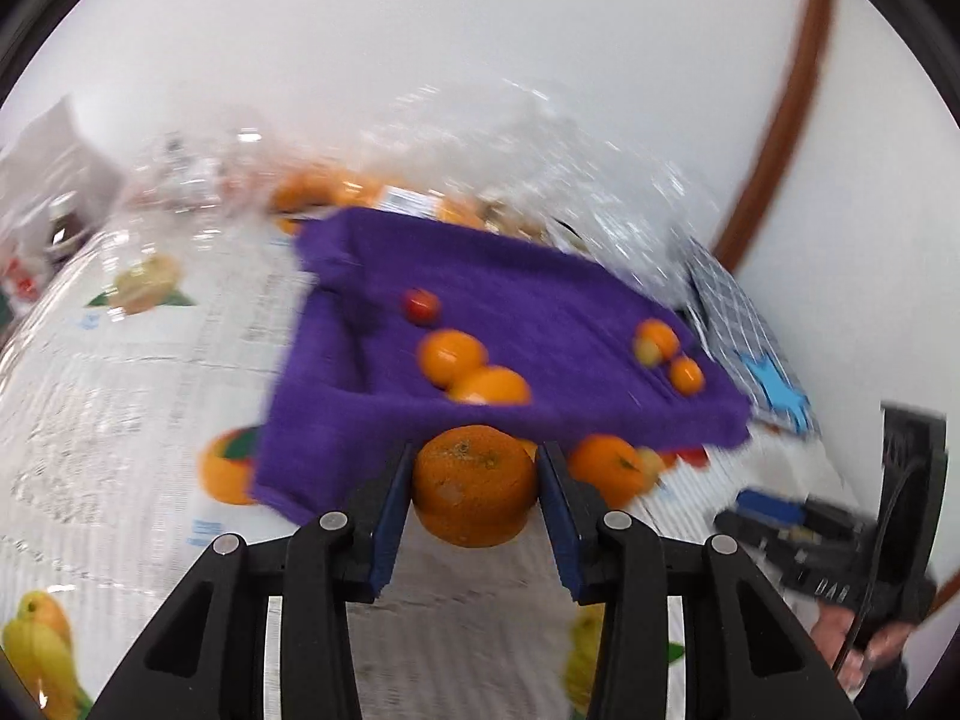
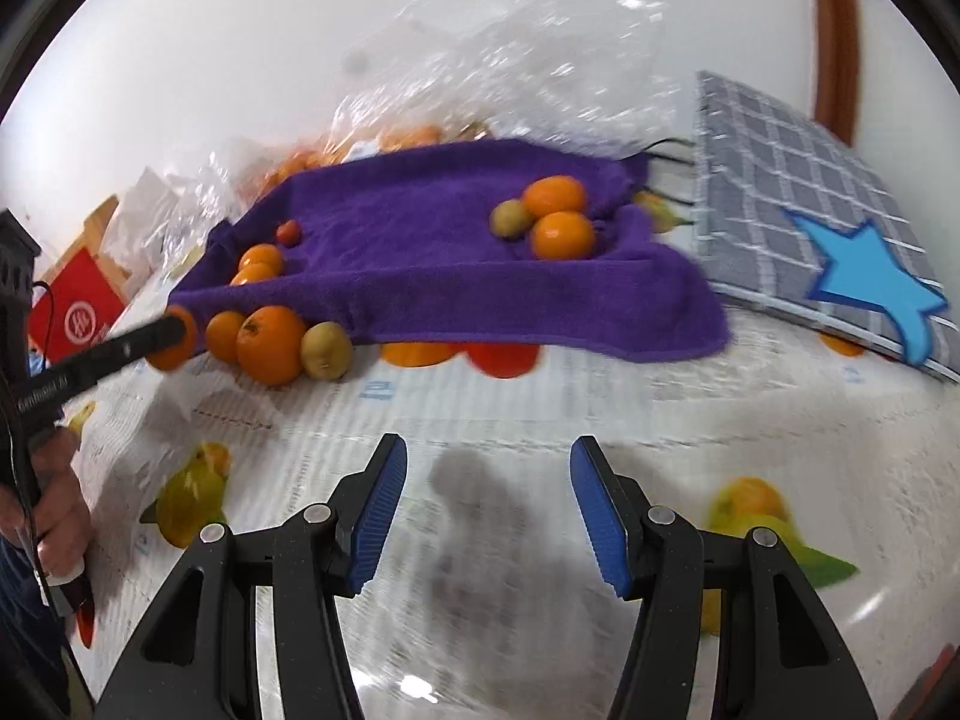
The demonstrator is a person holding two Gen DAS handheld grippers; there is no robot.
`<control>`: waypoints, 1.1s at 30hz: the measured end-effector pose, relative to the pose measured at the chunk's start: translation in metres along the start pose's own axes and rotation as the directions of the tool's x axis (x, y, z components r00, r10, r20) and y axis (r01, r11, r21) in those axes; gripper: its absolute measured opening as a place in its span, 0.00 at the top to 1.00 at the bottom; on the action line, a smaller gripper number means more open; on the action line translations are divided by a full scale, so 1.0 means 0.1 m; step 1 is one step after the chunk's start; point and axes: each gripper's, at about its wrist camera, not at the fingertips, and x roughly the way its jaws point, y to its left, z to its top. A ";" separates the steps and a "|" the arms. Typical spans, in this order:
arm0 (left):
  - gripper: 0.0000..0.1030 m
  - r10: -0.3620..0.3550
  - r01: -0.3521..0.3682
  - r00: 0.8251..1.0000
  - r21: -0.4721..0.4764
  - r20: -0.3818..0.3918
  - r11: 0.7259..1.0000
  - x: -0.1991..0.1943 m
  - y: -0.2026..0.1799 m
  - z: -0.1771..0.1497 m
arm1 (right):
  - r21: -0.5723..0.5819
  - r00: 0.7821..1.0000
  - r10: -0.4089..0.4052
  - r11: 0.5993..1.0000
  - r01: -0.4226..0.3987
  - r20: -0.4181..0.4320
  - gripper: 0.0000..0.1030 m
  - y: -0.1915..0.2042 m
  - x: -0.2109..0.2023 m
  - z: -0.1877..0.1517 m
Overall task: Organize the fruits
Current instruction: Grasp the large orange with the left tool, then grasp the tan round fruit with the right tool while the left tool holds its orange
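Fruits lay in small groups on and beside a purple terry towel (image 2: pixel 456 252) spread over the worktop (image 2: pixel 492 420), whose white covering is printed with fruit pictures. A large round orange with a dimpled peel (image 1: pixel 474 495) sat on the worktop just in front of the towel's near edge, between the blue pads of the left gripper (image 1: pixel 475 501). Its jaws stood narrow, the pads close against the orange's sides; whether they pressed it or only flanked it could not be told through the blur. No other thing was between them. Beside that orange, toward the towel's near right corner, lay a smaller orange (image 1: pixel 606 468) and a yellowish-green fruit (image 1: pixel 651 462). On the towel itself, two oranges (image 1: pixel 474 369) touched each other near its middle with a small red fruit (image 1: pixel 422 305) just behind them, and near the right edge sat two more oranges and a pale green fruit (image 2: pixel 549 216). The right gripper (image 2: pixel 489 516) hovered over bare worktop near the front edge, its jaws moderately apart with nothing between them. A grey checked cloth with a blue star (image 2: pixel 828 240) lay at the right of the towel. Crumpled clear plastic (image 2: pixel 510 54) rose behind the towel, along the far edge.
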 end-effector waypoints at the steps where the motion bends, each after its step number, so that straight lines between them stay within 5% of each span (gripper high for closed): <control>1: 0.62 0.025 -0.024 1.000 -0.022 0.013 0.999 -0.02 0.06 0.02 | -0.016 1.000 0.007 1.000 -0.007 -0.003 0.52 0.07 0.05 0.03; 7: 0.62 0.118 -0.109 0.991 -0.119 0.068 0.987 -0.11 0.32 0.07 | -0.098 0.998 0.057 0.993 -0.059 -0.018 0.63 0.39 0.25 0.21; 17: 0.62 0.142 -0.131 0.987 -0.132 0.075 0.983 -0.12 0.37 0.07 | -0.126 0.992 0.118 0.984 -0.124 -0.053 0.66 0.49 0.43 0.35; 26: 0.62 0.144 -0.136 0.987 -0.113 0.066 0.984 -0.08 0.34 0.06 | -0.111 0.992 0.124 0.986 -0.127 -0.037 0.73 0.45 0.49 0.40; 33: 0.62 0.119 -0.113 0.992 -0.104 0.049 0.988 -0.04 0.32 0.06 | -0.066 0.998 0.049 0.997 -0.046 0.041 0.73 0.17 0.23 0.26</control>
